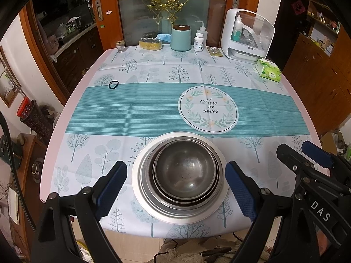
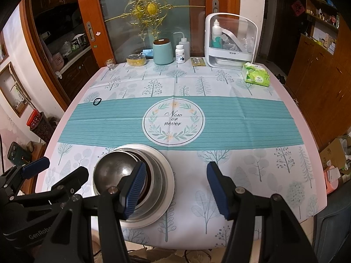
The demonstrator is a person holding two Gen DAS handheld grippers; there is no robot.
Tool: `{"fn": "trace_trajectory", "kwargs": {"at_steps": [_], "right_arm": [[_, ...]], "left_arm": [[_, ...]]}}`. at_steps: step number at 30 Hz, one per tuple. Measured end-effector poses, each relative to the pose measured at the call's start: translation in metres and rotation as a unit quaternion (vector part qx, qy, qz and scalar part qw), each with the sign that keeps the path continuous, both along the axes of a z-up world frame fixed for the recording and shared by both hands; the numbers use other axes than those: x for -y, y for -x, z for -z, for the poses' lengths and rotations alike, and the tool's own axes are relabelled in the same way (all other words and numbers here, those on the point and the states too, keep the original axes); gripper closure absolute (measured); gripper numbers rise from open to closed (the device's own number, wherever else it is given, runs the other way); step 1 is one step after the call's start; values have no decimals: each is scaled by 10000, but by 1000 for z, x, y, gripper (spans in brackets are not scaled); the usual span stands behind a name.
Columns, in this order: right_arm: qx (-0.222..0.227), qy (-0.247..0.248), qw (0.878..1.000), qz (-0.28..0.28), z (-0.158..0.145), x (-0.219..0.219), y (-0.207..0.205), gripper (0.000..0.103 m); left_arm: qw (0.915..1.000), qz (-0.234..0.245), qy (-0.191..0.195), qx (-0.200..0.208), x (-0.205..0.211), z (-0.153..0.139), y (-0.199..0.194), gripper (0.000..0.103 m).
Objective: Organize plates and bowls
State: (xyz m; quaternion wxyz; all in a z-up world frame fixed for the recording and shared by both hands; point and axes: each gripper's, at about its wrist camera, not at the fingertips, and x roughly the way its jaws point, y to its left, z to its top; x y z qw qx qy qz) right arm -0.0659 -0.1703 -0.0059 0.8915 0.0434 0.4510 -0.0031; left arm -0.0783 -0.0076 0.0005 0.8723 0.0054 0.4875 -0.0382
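A stack of steel bowls (image 1: 185, 171) sits nested on a white plate (image 1: 140, 188) near the table's front edge. It also shows in the right wrist view, bowls (image 2: 114, 171) on the plate (image 2: 166, 175). My left gripper (image 1: 176, 191) is open, its blue pads either side of the stack and held above it, empty. My right gripper (image 2: 175, 189) is open and empty, just right of the stack; its left pad (image 2: 133, 188) overlaps the bowls in view. The right gripper (image 1: 307, 153) also shows in the left wrist view.
A tablecloth with a "Now or never" emblem (image 2: 173, 122) covers the table. At the back stand a teal canister (image 2: 162, 51), bottles (image 2: 180, 53), a white organizer box (image 2: 230, 43), a tissue pack (image 2: 256, 74), a sponge (image 2: 136, 60) and a small jar (image 2: 110, 64). A black hair tie (image 2: 97, 101) lies left.
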Motion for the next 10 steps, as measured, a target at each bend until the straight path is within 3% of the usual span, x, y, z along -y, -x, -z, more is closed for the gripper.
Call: {"fn": "trace_trajectory", "kwargs": {"at_steps": [10], "right_arm": [[-6,0,10000,3,1,-1,0,44]], "left_arm": [[10000,0,-3,-6,0,0,0,13]]}}
